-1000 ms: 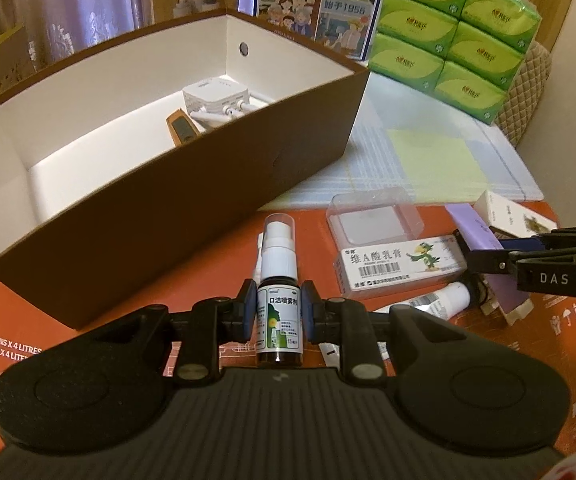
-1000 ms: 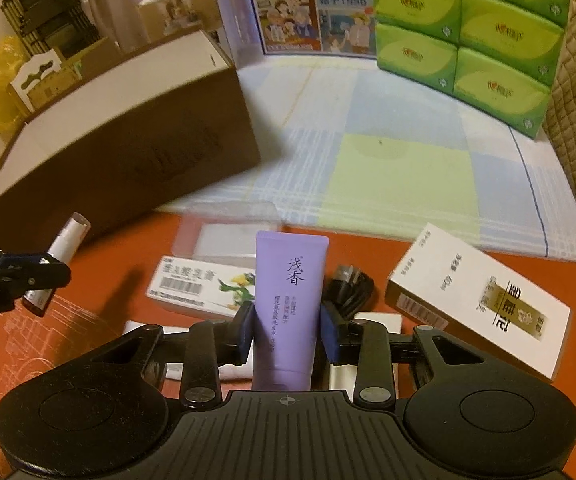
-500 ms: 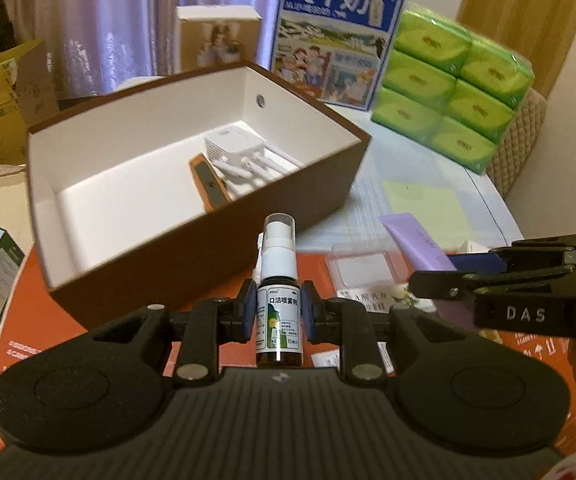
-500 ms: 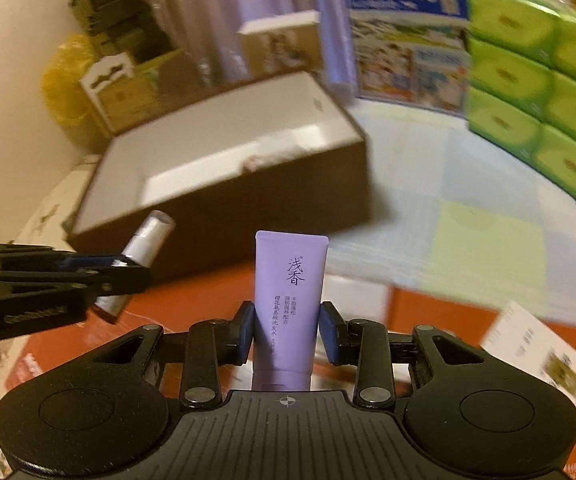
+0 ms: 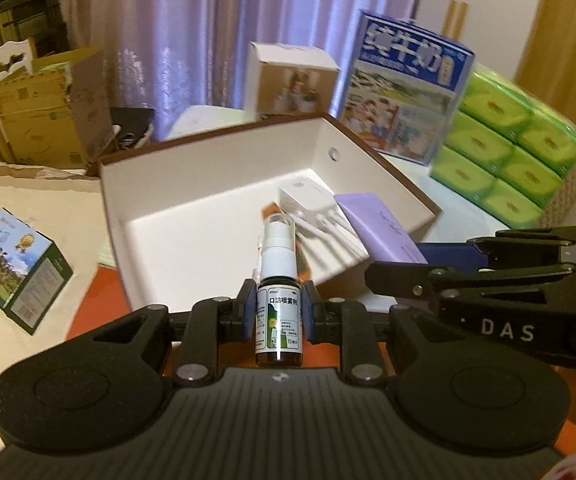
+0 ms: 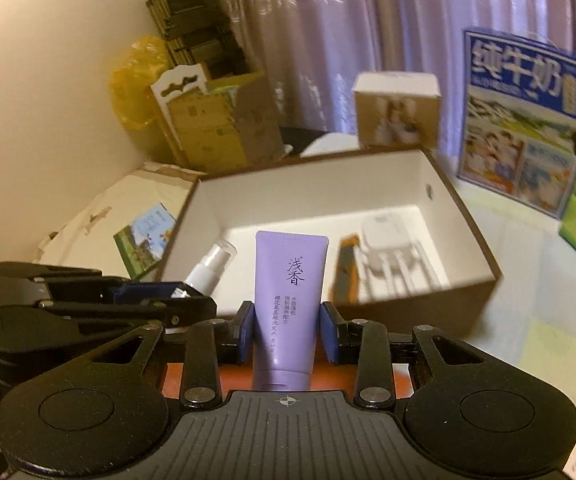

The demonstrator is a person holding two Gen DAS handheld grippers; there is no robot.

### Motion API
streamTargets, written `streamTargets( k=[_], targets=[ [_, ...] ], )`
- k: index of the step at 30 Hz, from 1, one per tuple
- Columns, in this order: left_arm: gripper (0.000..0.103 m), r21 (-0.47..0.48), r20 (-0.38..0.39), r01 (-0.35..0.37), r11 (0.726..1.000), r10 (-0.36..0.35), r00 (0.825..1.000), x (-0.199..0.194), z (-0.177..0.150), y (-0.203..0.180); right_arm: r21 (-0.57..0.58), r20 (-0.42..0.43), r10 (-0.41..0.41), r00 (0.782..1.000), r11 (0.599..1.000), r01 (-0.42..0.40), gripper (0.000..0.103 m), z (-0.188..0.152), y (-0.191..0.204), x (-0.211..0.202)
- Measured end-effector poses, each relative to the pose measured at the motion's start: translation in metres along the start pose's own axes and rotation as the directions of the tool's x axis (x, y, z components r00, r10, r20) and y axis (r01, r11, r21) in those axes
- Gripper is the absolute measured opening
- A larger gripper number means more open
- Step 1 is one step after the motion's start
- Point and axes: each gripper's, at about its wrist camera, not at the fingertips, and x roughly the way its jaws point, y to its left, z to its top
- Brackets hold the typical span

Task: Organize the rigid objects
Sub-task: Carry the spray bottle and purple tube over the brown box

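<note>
A brown box [image 5: 383, 160] with a white inside sits open-topped on the table, the landmark for everything here. Behind its far right corner stands a blue milk carton [image 5: 405, 92], with stacked green tissue packs [image 5: 511, 144] to the right of that, and a small tan-and-white carton [image 5: 291, 78] behind the far wall. To the box's left lies a green printed packet [image 5: 18, 266].

Inside the box, near its right end, rest a white adapter [image 6: 387, 244] with pale prongs and, just beside it, a slim orange-edged device [image 6: 343, 272].

Both grippers hang at the box's near wall. The right gripper [image 6: 286, 330] has its jaws closed on a purple tube [image 6: 289, 296], held upright — in the left wrist view the tube [image 5: 379, 230] reaches over the box's near right corner. The left gripper [image 5: 278, 316] clamps a small brown spray bottle [image 5: 278, 320], its white nozzle pointing over the near wall toward the inside.
</note>
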Motion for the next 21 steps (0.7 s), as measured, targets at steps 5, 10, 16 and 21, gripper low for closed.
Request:
streamTargets(
  k=[5,10,16,21],
  targets=[
    [0.019,-0.037,0.008,-0.030,0.999,0.030,1.000,0.012,0.016,0.019,-0.024,0.009,0.008,1.000,1.000,-0.008,0.032,0.023,0.005,0.024],
    [0.019,-0.071,0.004,-0.054,0.996,0.054,0.999,0.027,0.028,0.036,-0.043,-0.002,0.012,1.000,0.999,-0.013,0.032,0.043,0.005,0.052],
    [0.019,-0.099,-0.029,-0.086,0.991,0.083,0.996,0.054,0.040,0.055,-0.051,-0.025,0.014,1.000,0.999,-0.015,0.032,0.055,0.002,0.087],
    [0.019,-0.109,-0.071,-0.095,0.990,0.087,0.994,0.075,0.042,0.065,-0.043,-0.065,0.010,0.998,0.999,-0.013,0.032,0.058,-0.004,0.114]
  ],
)
